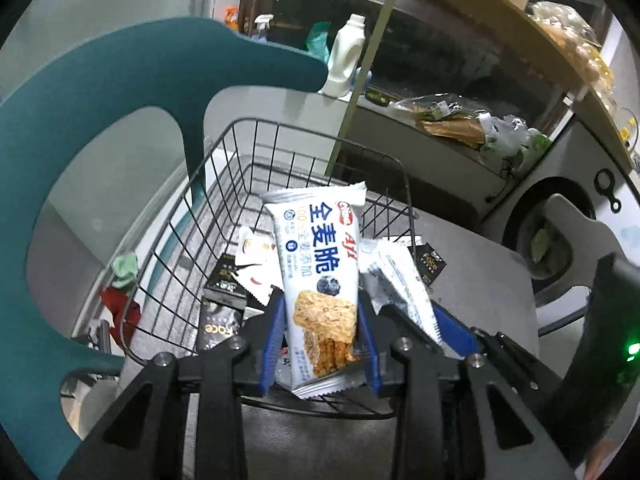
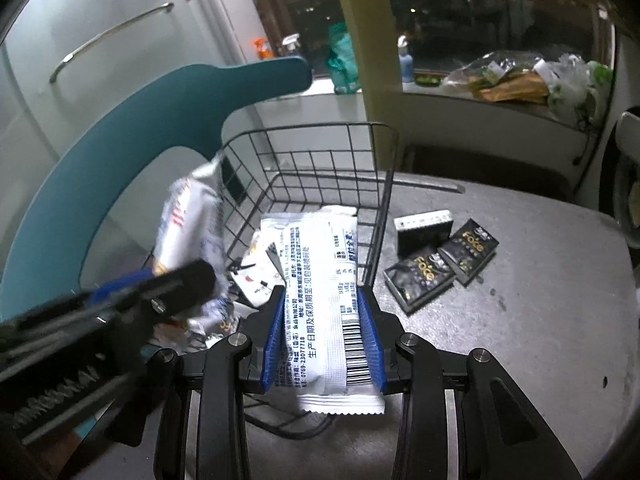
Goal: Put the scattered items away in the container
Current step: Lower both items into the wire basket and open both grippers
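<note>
My left gripper (image 1: pixel 320 300) is shut on a white wholewheat-crisp packet (image 1: pixel 316 256) with blue lettering, held upright over the near edge of the black wire basket (image 1: pixel 224 184). My right gripper (image 2: pixel 322 296) is shut on a second white packet (image 2: pixel 320 280), barcode side towards me, also above the basket's (image 2: pixel 312 136) near rim. Each gripper shows in the other's view: the right one (image 1: pixel 452 328) beside the left, the left one (image 2: pixel 160 292) blurred. Black "Face" boxes (image 1: pixel 222 320) and small white sachets (image 1: pixel 256 260) lie inside the basket. Three more black boxes (image 2: pixel 420 280) lie on the table to its right.
The basket stands on a grey speckled table (image 2: pixel 520 340). A teal chair back (image 1: pixel 80 152) curves close on the left. Behind are a windowsill with a white bottle (image 1: pixel 346 56) and bagged groceries (image 2: pixel 512 80), and a washing machine (image 1: pixel 556 240) at the right.
</note>
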The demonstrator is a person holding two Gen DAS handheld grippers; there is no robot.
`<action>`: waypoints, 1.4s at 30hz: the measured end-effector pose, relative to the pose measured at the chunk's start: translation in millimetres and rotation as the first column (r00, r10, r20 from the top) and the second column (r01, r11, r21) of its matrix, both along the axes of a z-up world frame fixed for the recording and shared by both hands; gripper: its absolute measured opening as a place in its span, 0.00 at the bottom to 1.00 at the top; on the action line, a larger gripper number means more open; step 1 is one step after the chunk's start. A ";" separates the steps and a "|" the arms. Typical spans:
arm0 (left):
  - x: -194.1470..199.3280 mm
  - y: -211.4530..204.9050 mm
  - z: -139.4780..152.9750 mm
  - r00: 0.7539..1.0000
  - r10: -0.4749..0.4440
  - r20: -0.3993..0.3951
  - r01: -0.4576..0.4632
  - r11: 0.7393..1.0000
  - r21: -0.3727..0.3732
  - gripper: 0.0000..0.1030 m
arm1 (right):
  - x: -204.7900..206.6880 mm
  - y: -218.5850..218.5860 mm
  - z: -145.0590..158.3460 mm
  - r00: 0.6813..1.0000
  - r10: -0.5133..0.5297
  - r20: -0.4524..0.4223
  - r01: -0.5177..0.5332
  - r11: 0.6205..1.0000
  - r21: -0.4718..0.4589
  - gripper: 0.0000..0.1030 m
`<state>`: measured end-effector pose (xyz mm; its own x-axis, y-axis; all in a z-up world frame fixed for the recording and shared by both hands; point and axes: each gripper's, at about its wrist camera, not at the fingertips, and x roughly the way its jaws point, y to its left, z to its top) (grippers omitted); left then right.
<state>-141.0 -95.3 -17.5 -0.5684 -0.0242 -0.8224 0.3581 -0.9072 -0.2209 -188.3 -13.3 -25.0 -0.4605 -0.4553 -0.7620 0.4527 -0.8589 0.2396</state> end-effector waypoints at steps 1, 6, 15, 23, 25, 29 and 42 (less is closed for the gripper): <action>-0.1 -0.3 -1.2 1.000 0.008 0.009 -0.008 1.000 -0.002 0.36 | -0.5 -0.4 -0.5 1.000 0.002 0.002 -0.002 1.000 -0.001 0.35; 6.1 -0.4 3.7 0.999 0.019 -0.026 -0.019 1.000 -0.007 0.55 | 1.3 6.7 -1.3 1.000 0.010 0.009 -0.009 1.000 -0.020 0.38; 8.5 13.9 1.4 1.000 -0.015 -0.017 0.015 1.000 -0.011 0.55 | 11.2 29.4 10.3 1.000 0.002 -0.013 -0.002 0.999 -0.036 0.40; 28.9 -0.4 15.7 0.994 0.076 -0.084 -0.076 0.997 0.014 0.55 | 7.0 22.8 9.0 0.999 0.037 0.003 -0.037 0.998 -0.049 0.41; 34.0 -5.5 20.0 0.990 0.096 -0.101 -0.094 0.995 0.025 0.57 | 6.7 19.8 10.5 0.999 0.048 0.012 -0.047 0.996 -0.075 0.50; 40.3 -9.3 25.9 0.988 0.098 -0.119 -0.095 0.995 0.034 0.57 | 10.1 16.2 16.6 0.998 0.055 -0.001 -0.055 0.992 -0.112 0.56; 36.9 129.8 -18.4 0.963 -0.268 -0.033 0.268 0.963 0.014 0.57 | -6.1 137.3 -36.2 0.956 -0.275 -0.107 0.292 0.929 0.227 0.56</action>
